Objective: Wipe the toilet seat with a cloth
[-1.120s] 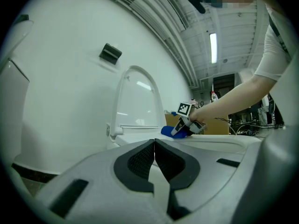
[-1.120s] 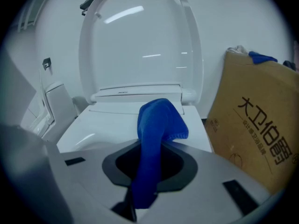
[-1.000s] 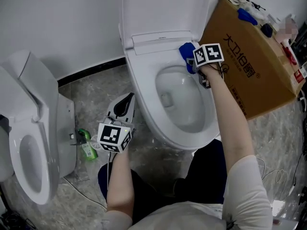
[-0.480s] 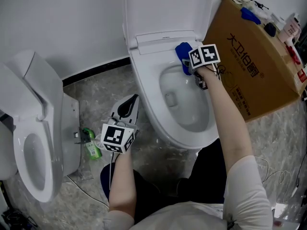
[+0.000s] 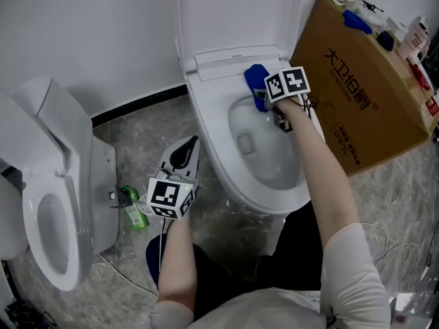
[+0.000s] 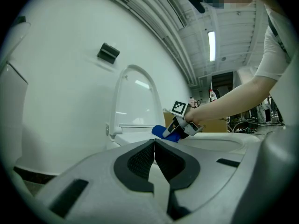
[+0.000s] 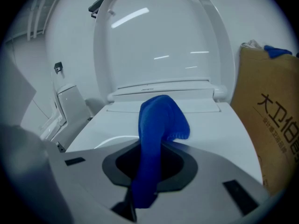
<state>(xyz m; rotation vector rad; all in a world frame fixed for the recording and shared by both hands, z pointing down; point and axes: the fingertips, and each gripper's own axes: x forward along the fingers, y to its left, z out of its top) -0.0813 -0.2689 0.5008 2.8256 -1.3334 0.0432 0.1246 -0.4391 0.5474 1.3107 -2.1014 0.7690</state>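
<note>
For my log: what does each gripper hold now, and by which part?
The right gripper pinches the blue cloth by one end; the left gripper is shut, empty.

The left gripper (image 6: 154, 146) is seen along its own two jaws, which are brought together on a thin line with nothing caught between the dark pads (image 6: 138, 160). Beyond them a white toilet is viewed from low down, its lid (image 6: 134, 94) raised upright against the pale wall. At the rear of the toilet seat (image 6: 219, 143) the right gripper (image 6: 173, 132) is held by a bare arm (image 6: 229, 101) reaching in from the right, and a blue cloth (image 6: 160, 131) is seen at its tip, on the seat. A brown box (image 6: 217, 124) is glimpsed behind the arm, a small dark fitting (image 6: 108, 53) is fixed on the wall, and a strip light (image 6: 211, 45) is lit overhead
</note>
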